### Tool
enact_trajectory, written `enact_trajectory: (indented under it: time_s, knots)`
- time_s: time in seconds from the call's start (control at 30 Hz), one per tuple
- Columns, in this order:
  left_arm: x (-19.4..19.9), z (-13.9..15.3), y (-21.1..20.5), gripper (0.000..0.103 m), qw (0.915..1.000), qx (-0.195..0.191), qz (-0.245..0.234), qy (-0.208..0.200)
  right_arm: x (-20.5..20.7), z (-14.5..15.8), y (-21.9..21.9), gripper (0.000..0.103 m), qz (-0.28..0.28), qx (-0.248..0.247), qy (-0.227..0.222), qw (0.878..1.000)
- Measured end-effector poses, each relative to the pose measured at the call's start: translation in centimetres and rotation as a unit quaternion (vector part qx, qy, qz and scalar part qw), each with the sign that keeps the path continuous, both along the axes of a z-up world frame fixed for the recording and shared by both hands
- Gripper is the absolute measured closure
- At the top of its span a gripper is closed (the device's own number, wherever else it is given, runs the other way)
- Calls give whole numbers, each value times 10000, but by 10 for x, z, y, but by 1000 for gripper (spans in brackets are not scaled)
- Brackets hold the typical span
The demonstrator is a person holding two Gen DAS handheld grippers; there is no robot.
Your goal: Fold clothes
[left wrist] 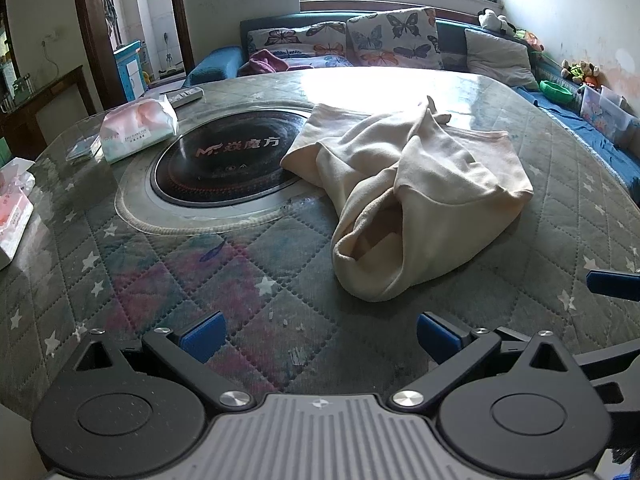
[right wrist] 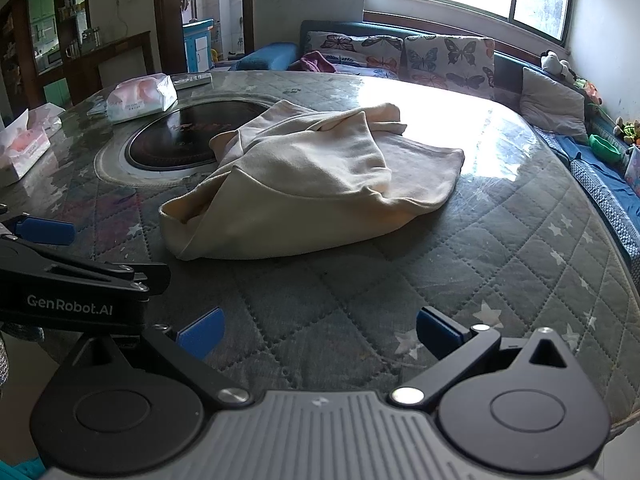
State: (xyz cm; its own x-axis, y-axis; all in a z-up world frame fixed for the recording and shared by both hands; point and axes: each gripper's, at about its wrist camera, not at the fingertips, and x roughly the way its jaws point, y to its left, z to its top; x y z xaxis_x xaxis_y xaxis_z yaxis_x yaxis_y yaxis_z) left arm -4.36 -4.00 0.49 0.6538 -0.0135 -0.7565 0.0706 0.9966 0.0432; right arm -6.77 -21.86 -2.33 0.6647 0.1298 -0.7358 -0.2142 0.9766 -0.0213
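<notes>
Beyond both gaping tongs, apart: crumpled cream garment.

Quilted, glass-topped surface carries cream garment overlapping inset cooktop; tissue pack beyond cooktop.

We see our left gripper as a black linkage with blue pads on its fingers, silver screws at the pivots, two round black discs and a ribbed grey housing between them. Our right gripper is built the same; in its view the left one's side carries white "GenRobot.AI" lettering.
</notes>
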Motion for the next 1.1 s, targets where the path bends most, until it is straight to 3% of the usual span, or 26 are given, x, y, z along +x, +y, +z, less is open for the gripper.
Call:
enact_trajectory:
  time_s: [1.1]
  knots:
    - [27,8,-1,0,9999,48,-83,37,26,4,0,0,38,62,44,10000]
